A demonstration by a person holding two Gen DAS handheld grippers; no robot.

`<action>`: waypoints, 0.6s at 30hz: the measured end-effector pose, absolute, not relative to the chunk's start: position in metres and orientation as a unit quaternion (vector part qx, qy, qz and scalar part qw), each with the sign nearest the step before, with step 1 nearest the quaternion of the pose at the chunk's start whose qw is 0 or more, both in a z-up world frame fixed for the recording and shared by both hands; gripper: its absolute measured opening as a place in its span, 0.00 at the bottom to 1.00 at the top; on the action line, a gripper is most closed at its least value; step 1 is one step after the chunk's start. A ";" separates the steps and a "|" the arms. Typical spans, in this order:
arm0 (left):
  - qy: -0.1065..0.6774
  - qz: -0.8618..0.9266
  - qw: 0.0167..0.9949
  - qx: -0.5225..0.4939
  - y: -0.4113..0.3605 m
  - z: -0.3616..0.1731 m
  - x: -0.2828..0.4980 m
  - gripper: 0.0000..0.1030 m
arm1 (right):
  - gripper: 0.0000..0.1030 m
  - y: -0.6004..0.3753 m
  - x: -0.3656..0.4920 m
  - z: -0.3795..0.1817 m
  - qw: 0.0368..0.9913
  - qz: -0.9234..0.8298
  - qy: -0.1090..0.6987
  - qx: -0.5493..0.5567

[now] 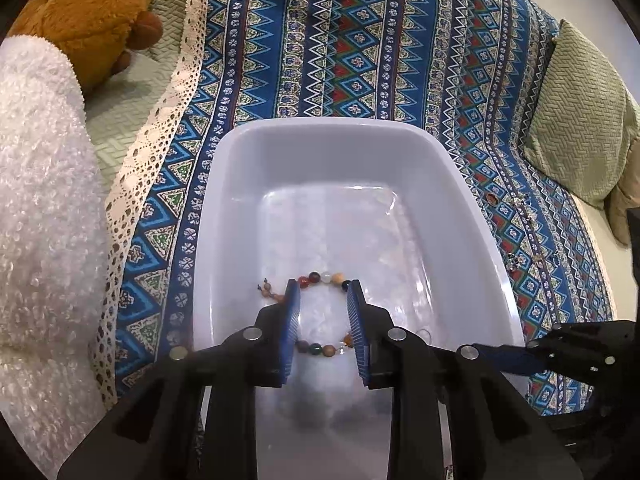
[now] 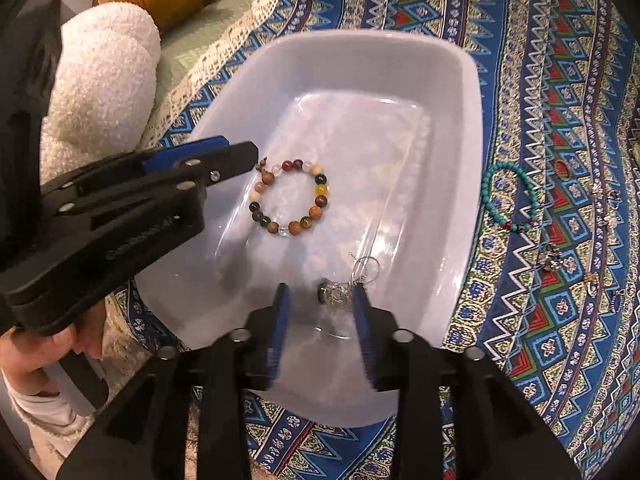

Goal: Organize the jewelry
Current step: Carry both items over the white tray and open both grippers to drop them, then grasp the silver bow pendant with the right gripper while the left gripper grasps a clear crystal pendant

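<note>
- Mixed-bead bracelet lying flat on the floor of the white plastic bin, apparently just deposited there for sorting.
- Left tool poised above the bracelet, parted wide, gripping nothing; likely backing off after a drop.
- Right tool likewise parted and empty over the bin's near end, beside a silver keyring trinket resting inside.
- Turquoise bead bracelet and small metal charms waiting on the patterned blue bedspread, outside the bin.
- Brown plush toy and white fleece cushion off to the left.
</note>
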State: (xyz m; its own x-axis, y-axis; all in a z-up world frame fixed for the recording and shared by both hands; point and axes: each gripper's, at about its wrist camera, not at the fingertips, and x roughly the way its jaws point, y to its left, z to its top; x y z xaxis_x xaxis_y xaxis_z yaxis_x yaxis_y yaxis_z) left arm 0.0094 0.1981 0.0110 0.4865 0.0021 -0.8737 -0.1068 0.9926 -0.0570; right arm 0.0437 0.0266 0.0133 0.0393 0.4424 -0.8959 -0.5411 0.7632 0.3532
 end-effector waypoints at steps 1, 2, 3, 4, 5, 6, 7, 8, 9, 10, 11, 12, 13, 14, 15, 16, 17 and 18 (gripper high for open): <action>0.505 0.030 0.861 -0.053 0.198 0.010 0.010 0.23 | 0.35 0.023 0.043 0.018 0.721 0.343 0.600 -0.040; 0.505 0.029 0.861 -0.054 0.198 0.011 0.010 0.23 | 0.35 0.015 0.044 0.026 0.726 0.343 0.595 -0.038; 0.502 0.025 0.862 -0.056 0.196 0.012 0.009 0.23 | 0.35 0.009 0.045 0.033 0.729 0.343 0.592 -0.036; 0.498 0.018 0.865 -0.058 0.194 0.015 0.008 0.23 | 0.35 -0.001 0.048 0.040 0.734 0.339 0.587 -0.037; 0.493 0.008 0.868 -0.061 0.191 0.018 0.007 0.23 | 0.36 -0.014 0.053 0.050 0.743 0.332 0.581 -0.039; 0.488 -0.008 0.870 -0.065 0.185 0.022 0.006 0.24 | 0.39 -0.028 0.060 0.057 0.752 0.321 0.575 -0.041; 0.485 -0.019 0.872 -0.065 0.180 0.025 0.006 0.27 | 0.46 -0.044 0.066 0.063 0.763 0.307 0.568 -0.040; 0.481 -0.029 0.874 -0.063 0.172 0.028 0.006 0.36 | 0.52 -0.067 0.076 0.068 0.779 0.285 0.558 -0.036; 0.479 -0.044 0.875 -0.057 0.160 0.033 0.006 0.41 | 0.59 -0.084 0.082 0.068 0.791 0.266 0.550 -0.035; 0.476 -0.052 0.876 -0.051 0.152 0.036 0.006 0.45 | 0.60 -0.104 0.090 0.067 0.803 0.241 0.544 -0.036; 0.474 -0.061 0.877 -0.044 0.142 0.038 0.006 0.45 | 0.60 -0.128 0.100 0.059 0.812 0.207 0.545 -0.036; 0.474 -0.071 0.877 -0.039 0.132 0.040 0.006 0.47 | 0.60 -0.144 0.108 0.050 0.814 0.185 0.549 -0.033; 0.474 -0.080 0.876 -0.037 0.123 0.041 0.007 0.48 | 0.60 -0.160 0.116 0.040 0.815 0.165 0.555 -0.027; 0.474 -0.087 0.875 -0.038 0.115 0.041 0.007 0.52 | 0.60 -0.180 0.127 0.022 0.812 0.136 0.567 -0.012; 0.475 -0.093 0.874 -0.039 0.107 0.041 0.008 0.55 | 0.60 -0.189 0.132 0.010 0.808 0.122 0.577 -0.003; 0.474 -0.096 0.874 -0.040 0.101 0.041 0.008 0.56 | 0.60 -0.198 0.137 -0.003 0.801 0.110 0.589 0.007; 0.473 -0.099 0.875 -0.040 0.095 0.040 0.008 0.59 | 0.60 -0.205 0.143 -0.017 0.793 0.101 0.601 0.016; 0.472 -0.100 0.875 -0.040 0.092 0.040 0.008 0.63 | 0.60 -0.210 0.146 -0.026 0.786 0.096 0.610 0.022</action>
